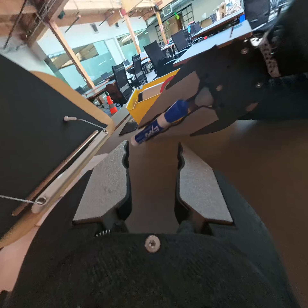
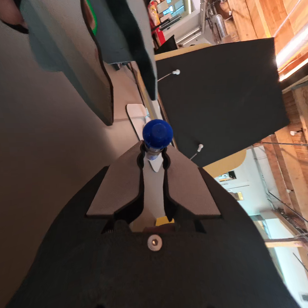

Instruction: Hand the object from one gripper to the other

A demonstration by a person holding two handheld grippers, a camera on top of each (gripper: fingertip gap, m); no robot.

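Note:
A blue and white marker (image 1: 158,123) is clamped near its blue cap in my right gripper (image 1: 190,108), which comes in from the upper right of the left wrist view. The marker's white end points down-left and hangs just beyond my left gripper's left fingertip (image 1: 125,146). My left gripper (image 1: 153,146) is open and empty above the table, apart from the marker. In the right wrist view my right gripper (image 2: 154,146) is shut on the marker (image 2: 156,133), cap towards the camera. The left gripper's open fingers (image 2: 103,100) show at the upper left.
A brown table (image 1: 241,166) lies below. A yellow bin (image 1: 135,110) stands behind the marker. A black board with a wooden edge (image 1: 41,125) stands at the left, also in the right wrist view (image 2: 216,100). An orange cone (image 1: 111,106) and office chairs lie beyond. The grippers' ends are close to 5 centimetres from one another.

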